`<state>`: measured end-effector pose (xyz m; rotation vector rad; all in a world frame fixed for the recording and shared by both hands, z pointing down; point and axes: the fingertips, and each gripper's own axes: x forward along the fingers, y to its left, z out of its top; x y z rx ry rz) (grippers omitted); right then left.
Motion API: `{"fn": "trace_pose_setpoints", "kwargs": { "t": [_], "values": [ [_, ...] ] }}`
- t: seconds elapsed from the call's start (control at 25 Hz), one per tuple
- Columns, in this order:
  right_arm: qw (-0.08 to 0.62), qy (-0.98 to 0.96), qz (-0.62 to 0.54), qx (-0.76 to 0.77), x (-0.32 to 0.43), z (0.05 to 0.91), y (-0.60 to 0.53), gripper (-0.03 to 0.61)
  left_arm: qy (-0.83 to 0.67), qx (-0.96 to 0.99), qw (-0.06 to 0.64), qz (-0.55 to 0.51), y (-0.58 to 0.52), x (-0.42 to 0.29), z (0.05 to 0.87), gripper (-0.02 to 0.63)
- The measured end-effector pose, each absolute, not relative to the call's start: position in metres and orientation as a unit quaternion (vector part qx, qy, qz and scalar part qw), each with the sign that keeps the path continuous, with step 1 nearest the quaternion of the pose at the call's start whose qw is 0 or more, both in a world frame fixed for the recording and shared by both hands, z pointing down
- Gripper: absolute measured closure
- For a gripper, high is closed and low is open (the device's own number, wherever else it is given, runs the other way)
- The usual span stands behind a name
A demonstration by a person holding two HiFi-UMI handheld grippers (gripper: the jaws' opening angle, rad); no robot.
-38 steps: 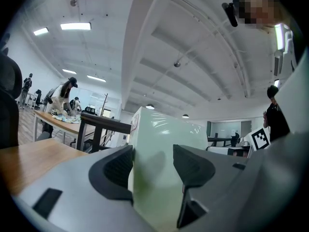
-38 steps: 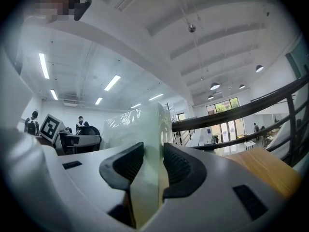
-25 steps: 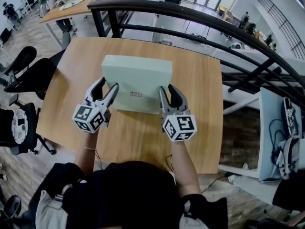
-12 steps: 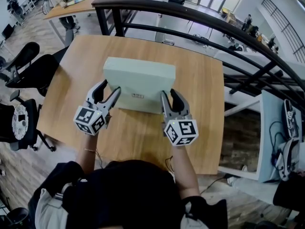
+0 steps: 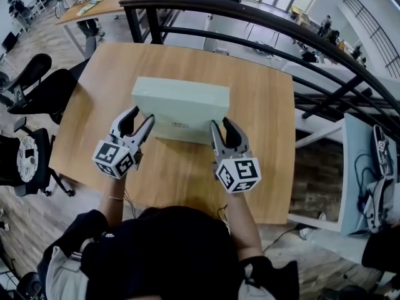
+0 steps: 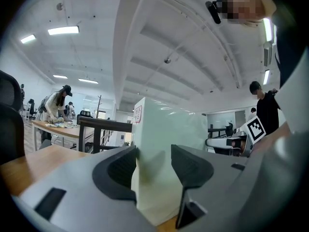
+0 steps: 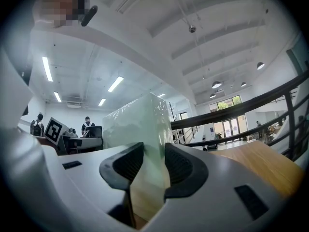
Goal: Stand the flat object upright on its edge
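A pale green flat box (image 5: 181,95) lies on the wooden table (image 5: 262,117), its wide face up and a small label on the side facing me. At its near left corner my left gripper (image 5: 142,115) has the box (image 6: 169,129) between its jaws, which are closing. One pad touches the box and the other still shows a gap. At the near right corner my right gripper (image 5: 221,124) is shut on the box (image 7: 137,120), both pads pressed against it. The left gripper (image 6: 153,153) and right gripper (image 7: 154,153) both show the box rising ahead of the jaws.
A black railing (image 5: 250,17) curves just past the table's far and right edges, with a lower floor beyond it. Black office chairs (image 5: 37,86) stand left of the table. Another wooden table (image 5: 94,2) is at the back left, with people around it.
My left gripper's jaws have narrowed a little around the box's corner. The box and my right gripper stay about where they were.
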<state>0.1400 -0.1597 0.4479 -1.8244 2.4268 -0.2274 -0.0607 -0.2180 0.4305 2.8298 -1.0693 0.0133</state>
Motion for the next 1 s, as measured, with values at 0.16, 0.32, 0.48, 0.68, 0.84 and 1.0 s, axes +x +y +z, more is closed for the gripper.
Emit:
{"fn": "trace_pose_setpoints", "kwargs": {
  "t": [0.16,0.32,0.48,0.68,0.84,1.0],
  "values": [
    [0.047,0.798,-0.073,-0.597,0.139,0.448,-0.155,0.448,-0.354,0.933,0.054,0.01,-0.213,-0.062,0.431,0.379],
    [0.043,0.798,-0.071,-0.597,0.138,0.449,-0.153,0.448,-0.355,0.933,0.054,0.012,-0.21,-0.062,0.433,0.379],
    [0.039,0.8,-0.07,-0.595,0.138,0.451,-0.15,0.448,-0.354,0.933,0.053,0.018,-0.207,-0.063,0.435,0.379],
    [0.034,0.799,-0.08,-0.595,0.136,0.454,-0.147,0.448,-0.354,0.933,0.063,0.017,-0.206,-0.064,0.436,0.379],
    [0.031,0.8,-0.087,-0.592,0.139,0.453,-0.148,0.448,-0.348,0.935,0.07,0.016,-0.206,-0.065,0.434,0.379],
    [0.033,0.8,-0.086,-0.592,0.141,0.448,-0.147,0.448,-0.345,0.936,0.07,0.017,-0.204,-0.064,0.432,0.379]
  ]
}}
